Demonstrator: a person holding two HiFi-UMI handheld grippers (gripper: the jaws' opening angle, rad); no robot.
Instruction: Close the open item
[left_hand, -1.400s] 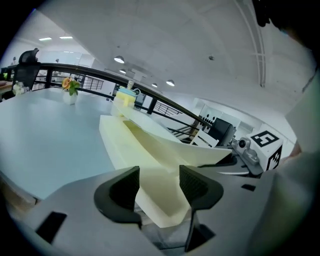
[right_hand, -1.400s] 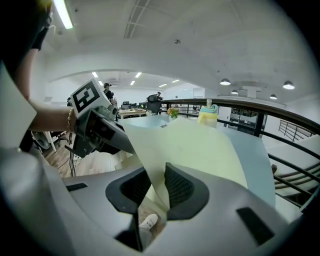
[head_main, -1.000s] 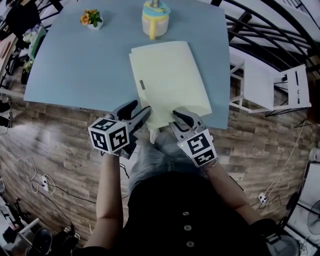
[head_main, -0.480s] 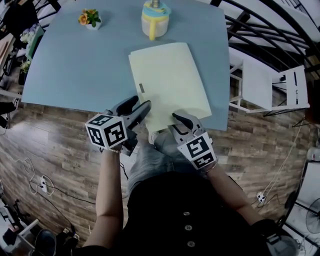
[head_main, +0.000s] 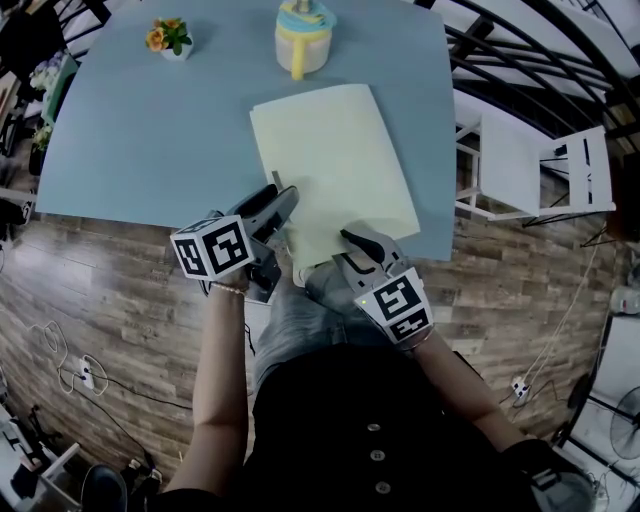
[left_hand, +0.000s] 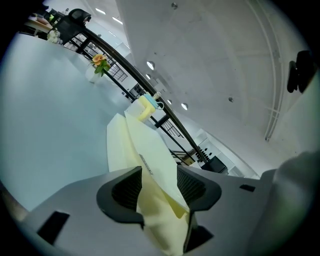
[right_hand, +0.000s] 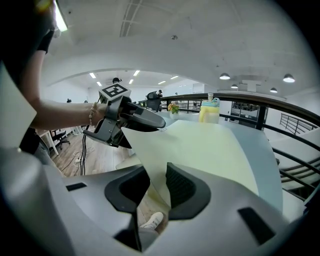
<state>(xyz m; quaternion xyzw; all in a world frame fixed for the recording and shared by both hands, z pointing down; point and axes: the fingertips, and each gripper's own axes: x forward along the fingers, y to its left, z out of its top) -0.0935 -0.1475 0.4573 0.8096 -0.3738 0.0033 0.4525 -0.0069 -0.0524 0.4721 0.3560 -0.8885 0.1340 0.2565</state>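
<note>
A pale yellow folder (head_main: 330, 170) lies on the blue table (head_main: 150, 130), its near end hanging past the table's front edge. My left gripper (head_main: 283, 195) is at the folder's left edge. In the left gripper view the folder (left_hand: 145, 150) runs between the wide jaws of the left gripper (left_hand: 157, 182), which have just been closing and stand open. My right gripper (head_main: 350, 238) is at the near edge. In its view the folder (right_hand: 210, 145) lies beside one pad of the right gripper (right_hand: 157, 187); the jaws have just been opening and stand open.
A yellow lidded jug (head_main: 303, 40) stands beyond the folder at the table's far side, and a small flower pot (head_main: 168, 38) sits at the far left. A white chair (head_main: 540, 165) is right of the table. Wooden floor lies below the front edge.
My left gripper has moved up along the folder's left edge and rolled, and its jaws have narrowed around that edge. The right gripper has stayed at the near edge.
</note>
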